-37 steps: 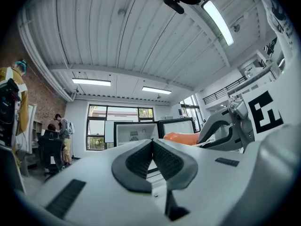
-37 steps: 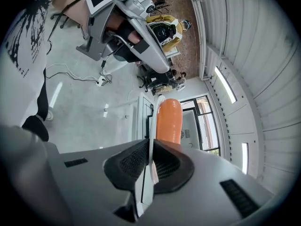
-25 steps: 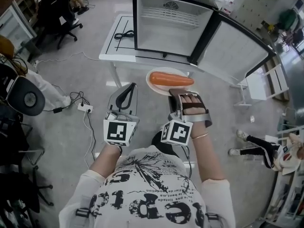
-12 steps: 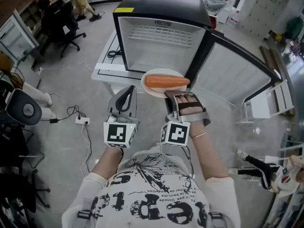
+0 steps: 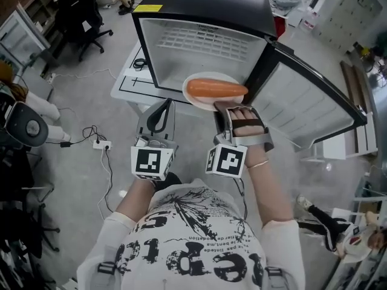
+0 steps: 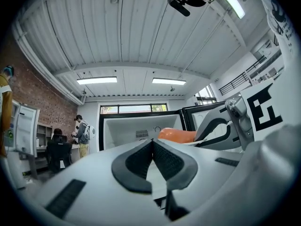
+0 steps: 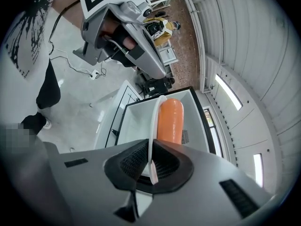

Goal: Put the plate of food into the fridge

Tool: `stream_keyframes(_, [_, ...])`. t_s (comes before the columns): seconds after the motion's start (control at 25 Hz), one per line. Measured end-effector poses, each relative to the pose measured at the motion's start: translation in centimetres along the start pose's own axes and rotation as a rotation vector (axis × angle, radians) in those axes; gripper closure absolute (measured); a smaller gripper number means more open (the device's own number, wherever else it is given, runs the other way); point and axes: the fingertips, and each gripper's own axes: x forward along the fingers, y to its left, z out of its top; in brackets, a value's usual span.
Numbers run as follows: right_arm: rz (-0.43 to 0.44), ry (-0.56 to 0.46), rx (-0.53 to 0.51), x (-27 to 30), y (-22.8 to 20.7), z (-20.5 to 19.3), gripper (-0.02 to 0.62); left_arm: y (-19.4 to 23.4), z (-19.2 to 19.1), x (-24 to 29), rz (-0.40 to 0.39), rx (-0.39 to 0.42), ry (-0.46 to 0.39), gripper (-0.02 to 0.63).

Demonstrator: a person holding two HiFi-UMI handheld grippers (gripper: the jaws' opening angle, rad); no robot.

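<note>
A small black fridge [image 5: 202, 44] stands open on a white table, its white inside empty, its door [image 5: 305, 104] swung out to the right. A white plate [image 5: 202, 99] carrying an orange carrot [image 5: 216, 89] hangs level right in front of the fridge's opening. My right gripper [image 5: 225, 109] is shut on the plate's near rim; in the right gripper view the plate [image 7: 152, 126] shows edge-on between the pads, with the carrot [image 7: 170, 119] beyond. My left gripper [image 5: 162, 106] is shut and holds nothing, left of the plate; its view shows the closed jaws [image 6: 151, 147] and the fridge [image 6: 124, 131] ahead.
The white table [image 5: 128, 84] under the fridge reaches out to the left, with a black cable on it. On the floor lie a power strip [image 5: 100, 144] and cords. Office chairs [image 5: 78, 14] and people are at the far left and in the background.
The plate with the carrot and both grippers have come closer to the fridge; the plate now hangs at the opening's lower edge. The grip on the plate is unchanged.
</note>
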Motion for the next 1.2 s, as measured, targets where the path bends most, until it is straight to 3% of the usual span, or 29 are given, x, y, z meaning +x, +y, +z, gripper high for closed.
stream_keyframes(0.56, [-0.030, 0.110, 0.024, 7.4, -3.5, -0.7, 0.578, 4.7, -2.0, 8.1, -0.091, -0.024, -0.010, 0.598])
stream_keyframes(0.8, [-0.055, 0.134, 0.016, 11.0, -5.5, 0.4, 0.574, 6.8, -1.3, 11.0, -0.140, 0.021, -0.043, 0.598])
stream_keyframes(1.2, [-0.026, 0.172, -0.015, 17.2, -6.8, 0.6, 0.575, 9.7, -3.0, 13.8, -0.186, -0.029, -0.022, 0.598])
